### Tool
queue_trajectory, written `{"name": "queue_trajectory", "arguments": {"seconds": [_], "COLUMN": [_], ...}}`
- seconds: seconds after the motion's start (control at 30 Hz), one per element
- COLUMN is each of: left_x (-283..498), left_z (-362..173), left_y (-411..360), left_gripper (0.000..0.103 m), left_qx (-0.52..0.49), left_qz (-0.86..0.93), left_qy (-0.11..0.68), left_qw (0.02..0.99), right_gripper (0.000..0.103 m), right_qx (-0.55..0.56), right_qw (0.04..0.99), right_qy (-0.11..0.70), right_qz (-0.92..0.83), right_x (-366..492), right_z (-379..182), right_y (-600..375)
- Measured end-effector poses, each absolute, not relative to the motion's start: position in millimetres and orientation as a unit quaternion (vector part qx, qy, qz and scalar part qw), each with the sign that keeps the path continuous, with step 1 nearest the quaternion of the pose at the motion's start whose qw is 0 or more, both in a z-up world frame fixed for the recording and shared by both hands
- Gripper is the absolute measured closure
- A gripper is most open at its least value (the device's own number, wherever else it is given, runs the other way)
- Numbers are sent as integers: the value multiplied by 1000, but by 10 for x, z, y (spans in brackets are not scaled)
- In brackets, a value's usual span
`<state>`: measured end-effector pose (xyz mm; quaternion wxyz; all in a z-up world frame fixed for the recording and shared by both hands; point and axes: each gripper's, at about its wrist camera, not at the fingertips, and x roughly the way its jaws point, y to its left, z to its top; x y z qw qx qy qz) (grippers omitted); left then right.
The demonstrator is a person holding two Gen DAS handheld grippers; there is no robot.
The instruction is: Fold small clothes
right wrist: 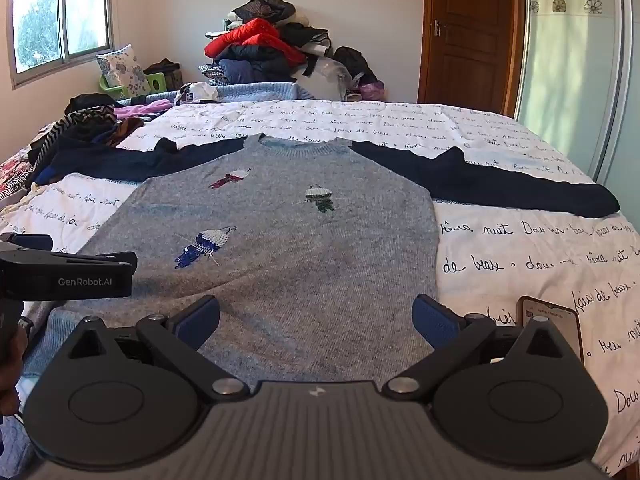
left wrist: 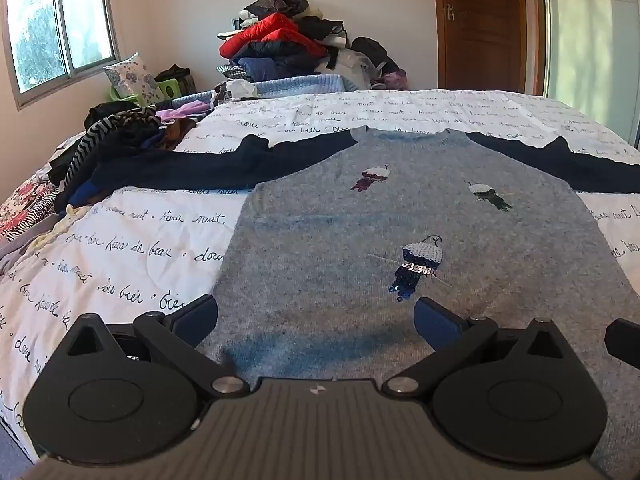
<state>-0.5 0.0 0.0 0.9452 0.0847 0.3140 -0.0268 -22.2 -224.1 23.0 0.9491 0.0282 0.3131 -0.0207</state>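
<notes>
A gray sweater (left wrist: pixel 320 216) with dark blue sleeves lies flat and face up on the bed (left wrist: pixel 120 240). Both sleeves stretch straight out, one toward 9 o'clock and one toward 3 o'clock. The neck points to 12 o'clock and the bottom edge is nearest the cameras, at 6 o'clock. The front has 3 little sparkly figures (left wrist: pixel 418 266) sewn on it.

The bed has a white cover with black handwriting on it.

The left tool (left wrist: pixel 316 320) hangs over the bottom part of the sweater. Its 2 blue pads (left wrist: pixel 198 320) are spread wide apart with nothing between them.

The right tool (right wrist: pixel 316 318) is over the bottom part of the sweater too, spread wide, with nothing pinched. In the right wrist view the left tool shows at 9 o'clock, and a phone (right wrist: pixel 550 316) lies on the bed cover at 4 o'clock, just beside the right tool.

At 10 o'clock a messy heap of clothes (left wrist: pixel 116 136) sits on the bed, touching the end of that sleeve. At 12 o'clock, past the bed, is a tall pile of clothes with a red jacket (left wrist: pixel 272 34). There is a window (left wrist: pixel 56 36) at 10 o'clock and a brown door (left wrist: pixel 480 24) at 1 o'clock.
</notes>
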Motion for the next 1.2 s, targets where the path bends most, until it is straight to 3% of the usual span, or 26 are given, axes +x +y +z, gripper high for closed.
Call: {"name": "queue_trajectory", "arguments": {"seconds": [0.47, 0.83, 1.2], "left_x": [52, -163, -86], "left_z": [35, 703, 325], "left_y": [60, 655, 141], "left_gripper": [0, 0, 0], "left_qx": [98, 69, 73], "left_qz": [-2, 53, -24], "left_qy": [363, 301, 350], "left_qw": [927, 950, 934], "right_gripper": [0, 0, 0], "right_qx": [37, 54, 36], "right_qw": [950, 954, 955], "right_qy": [310, 294, 293], "right_qz": [-20, -15, -12], "right_x": [-266, -262, -254], "right_z": [241, 276, 295], "right_y": [-2232, -2291, -2240]}}
